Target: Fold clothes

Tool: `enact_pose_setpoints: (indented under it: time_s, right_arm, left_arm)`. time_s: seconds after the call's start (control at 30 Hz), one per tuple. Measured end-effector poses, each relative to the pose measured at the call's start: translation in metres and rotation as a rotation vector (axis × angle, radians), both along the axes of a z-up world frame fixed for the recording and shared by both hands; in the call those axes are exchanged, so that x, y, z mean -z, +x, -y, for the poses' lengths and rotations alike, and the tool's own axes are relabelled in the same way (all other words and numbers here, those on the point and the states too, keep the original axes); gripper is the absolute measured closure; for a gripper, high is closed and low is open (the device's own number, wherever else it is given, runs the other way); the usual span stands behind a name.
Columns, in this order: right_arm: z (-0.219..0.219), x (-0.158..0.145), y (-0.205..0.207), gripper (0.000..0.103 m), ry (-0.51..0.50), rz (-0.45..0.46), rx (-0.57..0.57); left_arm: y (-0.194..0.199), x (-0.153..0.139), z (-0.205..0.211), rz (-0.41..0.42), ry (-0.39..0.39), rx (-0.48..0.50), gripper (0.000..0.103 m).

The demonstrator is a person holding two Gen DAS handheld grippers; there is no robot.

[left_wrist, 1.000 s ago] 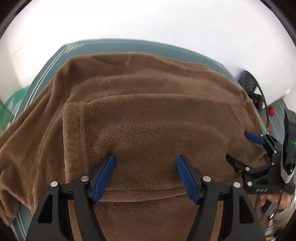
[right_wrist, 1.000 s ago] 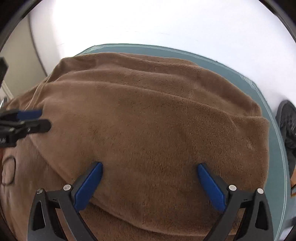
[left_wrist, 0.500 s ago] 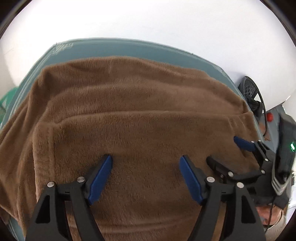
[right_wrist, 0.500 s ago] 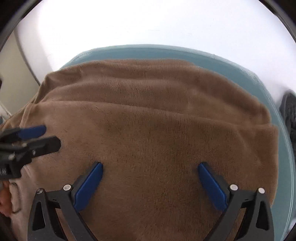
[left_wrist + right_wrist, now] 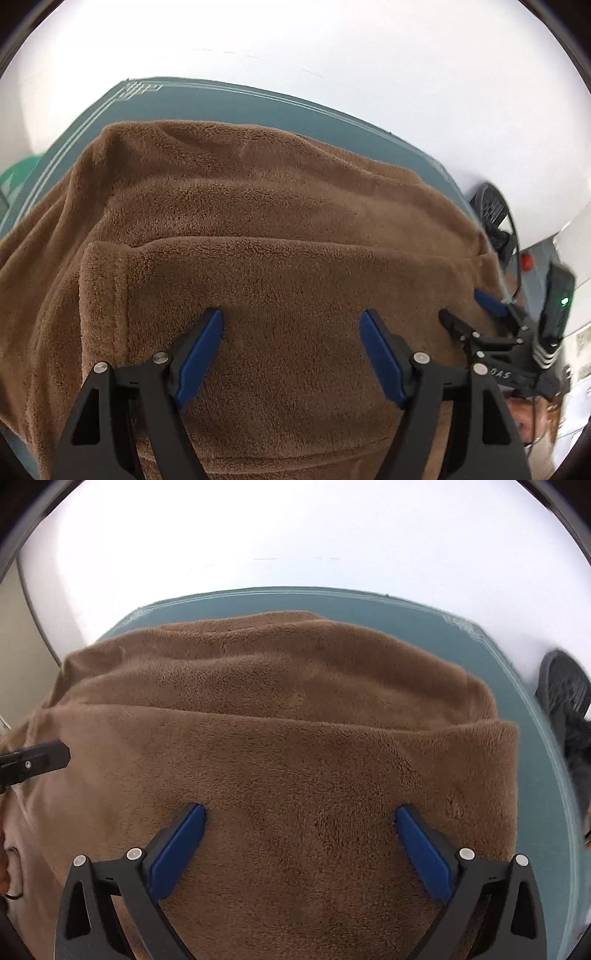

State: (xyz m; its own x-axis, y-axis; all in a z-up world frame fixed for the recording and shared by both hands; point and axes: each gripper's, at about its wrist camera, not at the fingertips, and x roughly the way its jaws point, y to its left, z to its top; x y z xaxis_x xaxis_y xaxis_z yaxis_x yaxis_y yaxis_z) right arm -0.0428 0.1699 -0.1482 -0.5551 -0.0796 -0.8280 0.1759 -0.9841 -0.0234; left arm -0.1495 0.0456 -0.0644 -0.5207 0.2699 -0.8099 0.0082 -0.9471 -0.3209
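A brown fleece garment [image 5: 280, 229] lies spread on a teal tabletop [image 5: 229, 99] with thin white border lines near its edge. The garment covers most of the surface; a strip of bare tabletop shows along the far side and, in the right wrist view, along the right side [image 5: 535, 760]. A folded layer sits on top of the garment, its far edge forming a raised ridge [image 5: 295, 720] that runs from side to side.

The left gripper [image 5: 291, 328] is positioned above the folded layer. Its blue-padded fingers [image 5: 201, 349] are spread wide apart with nothing held between them. Whether the fingertips touch the fleece cannot be determined.

The right gripper [image 5: 300, 821] is likewise above the folded layer, to the right of the left gripper. Its fingers [image 5: 423, 853] are spread wide and grasp nothing. In the left wrist view the right gripper [image 5: 469, 310] appears at the right margin of the garment, with a green indicator light [image 5: 564, 301] lit on its body.

A dark shoe [image 5: 565, 698] is visible beyond the right edge of the tabletop. A white wall [image 5: 295, 535] fills the background.
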Motion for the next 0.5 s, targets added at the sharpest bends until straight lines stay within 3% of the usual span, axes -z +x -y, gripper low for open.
enact_pose_setpoints:
  time_s: [0.13, 0.27, 0.5]
  right_arm:
    - [-0.003, 0.0, 0.0, 0.0, -0.01, -0.001, 0.002]
    - [-0.006, -0.002, 0.001, 0.0, -0.008, -0.004, 0.003]
    - [-0.006, -0.005, -0.001, 0.0, -0.004, 0.001, 0.01]
  left_arm:
    - [0.006, -0.006, 0.004, 0.032, 0.053, -0.026, 0.023]
    - [0.03, -0.026, 0.016, 0.028, 0.201, -0.04, 0.023]
    - [0.12, -0.061, 0.044, -0.068, 0.351, -0.072, 0.023]
